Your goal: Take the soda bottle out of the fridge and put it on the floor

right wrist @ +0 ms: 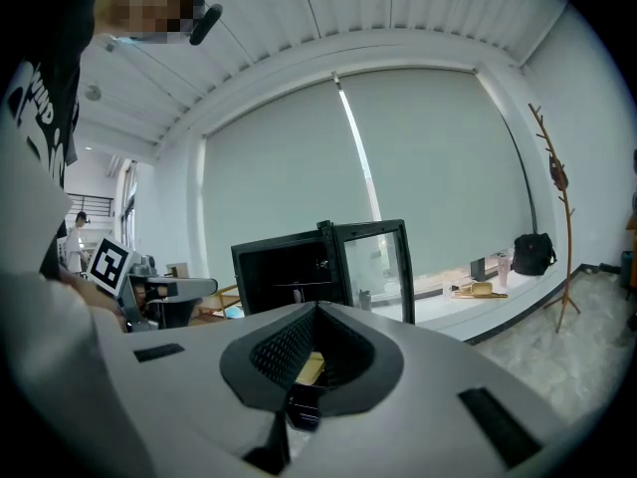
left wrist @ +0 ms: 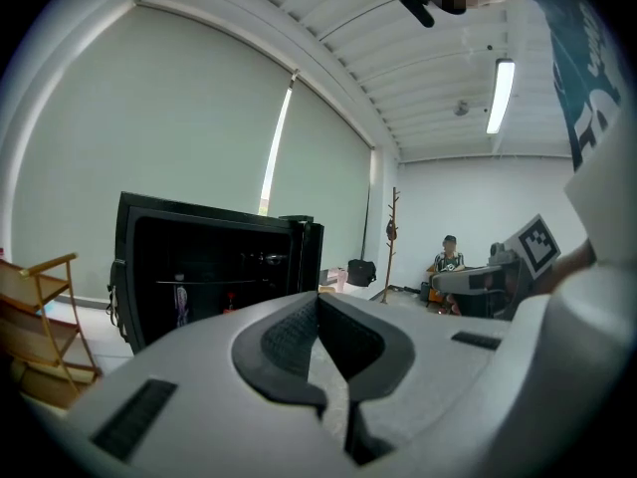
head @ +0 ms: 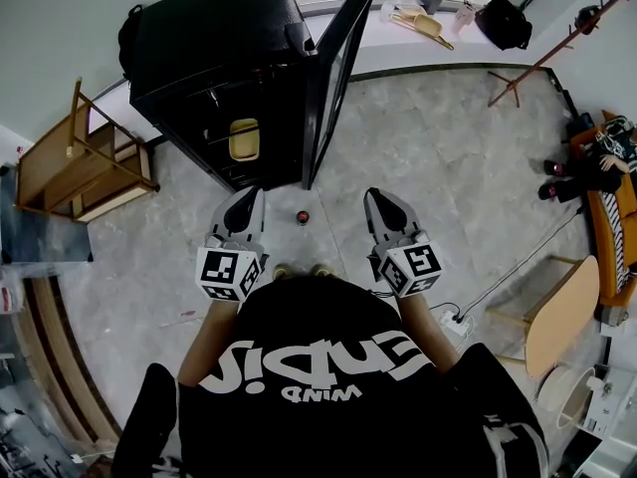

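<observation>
**Both Grippers Shut and Empty, Bottle Down on the Floor**

The left gripper (head: 247,207) has its jaws pressed together on nothing, and the right gripper (head: 383,207) matches it, tips meeting. Between the two, touching neither, a small red-capped thing (head: 304,216) stands on the floor (head: 428,147), just off the edge of the fridge (head: 214,58)'s open door (head: 333,78) (the soda bottle from above, I'd judge). With the grippers flanking it hands-off, the task looks about complete.
</observation>
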`<control>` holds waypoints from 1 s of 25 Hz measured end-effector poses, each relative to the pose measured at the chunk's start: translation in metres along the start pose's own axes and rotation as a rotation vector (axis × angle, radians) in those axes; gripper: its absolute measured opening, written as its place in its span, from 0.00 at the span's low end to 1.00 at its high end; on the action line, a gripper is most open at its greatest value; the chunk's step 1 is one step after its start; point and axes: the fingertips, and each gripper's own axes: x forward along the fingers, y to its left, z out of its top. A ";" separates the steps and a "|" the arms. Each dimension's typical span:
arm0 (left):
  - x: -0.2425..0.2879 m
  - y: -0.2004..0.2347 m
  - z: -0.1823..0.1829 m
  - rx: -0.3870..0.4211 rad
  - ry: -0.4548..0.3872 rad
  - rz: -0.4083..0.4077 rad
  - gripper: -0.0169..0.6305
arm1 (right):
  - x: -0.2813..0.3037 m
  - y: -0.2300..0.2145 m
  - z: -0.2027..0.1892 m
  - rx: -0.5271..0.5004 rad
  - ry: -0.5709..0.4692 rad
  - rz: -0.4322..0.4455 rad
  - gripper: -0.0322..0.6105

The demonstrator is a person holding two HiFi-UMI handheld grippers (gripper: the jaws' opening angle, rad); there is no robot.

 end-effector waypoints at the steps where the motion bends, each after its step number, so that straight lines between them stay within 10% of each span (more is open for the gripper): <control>1: 0.000 0.000 -0.001 0.004 0.001 0.003 0.04 | 0.000 0.000 -0.001 0.001 0.001 0.000 0.09; 25: -0.004 0.002 -0.005 0.003 0.013 0.018 0.04 | -0.002 -0.007 -0.009 0.030 -0.005 -0.055 0.09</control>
